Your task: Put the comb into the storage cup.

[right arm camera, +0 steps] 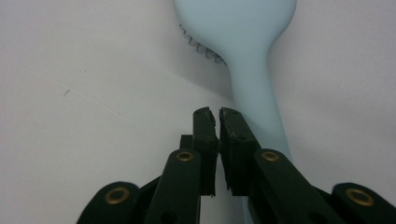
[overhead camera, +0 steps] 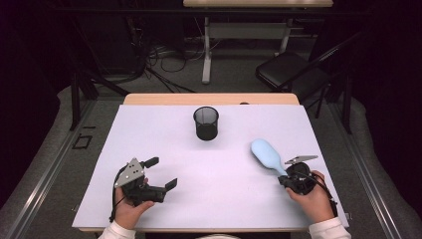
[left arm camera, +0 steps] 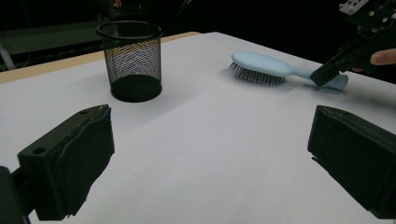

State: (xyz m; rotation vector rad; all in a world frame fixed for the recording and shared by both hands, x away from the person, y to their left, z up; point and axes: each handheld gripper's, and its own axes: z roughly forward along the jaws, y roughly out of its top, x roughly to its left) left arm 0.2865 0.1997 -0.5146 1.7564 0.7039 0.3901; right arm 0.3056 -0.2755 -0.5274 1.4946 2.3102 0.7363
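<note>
The right gripper's (right arm camera: 217, 114) jaws stand almost closed, only a thin slit between the pads and nothing in that slit; they sit just over the handle of the light blue hairbrush (overhead camera: 266, 154), at its left edge as the right gripper view shows it, and whether a pad touches the handle I cannot tell. The hairbrush lies bristles-down on the right part of the white table (overhead camera: 219, 199), its oval head pointing away from the person and toward the middle, its handle running back to the right gripper (overhead camera: 297, 180). Nothing lies between the brush and the black mesh cup (overhead camera: 206, 123), which stands upright, well apart from the brush, at the far middle of the table. The left gripper (overhead camera: 161, 173) rests on the near left of the table, held in the left hand (overhead camera: 130, 208), its jaws wide open and holding nothing, pointed across bare table toward the cup and brush. Beyond the table stands a dark folding chair (overhead camera: 291, 72). Counted: one hairbrush, one mesh cup, two grippers.
</note>
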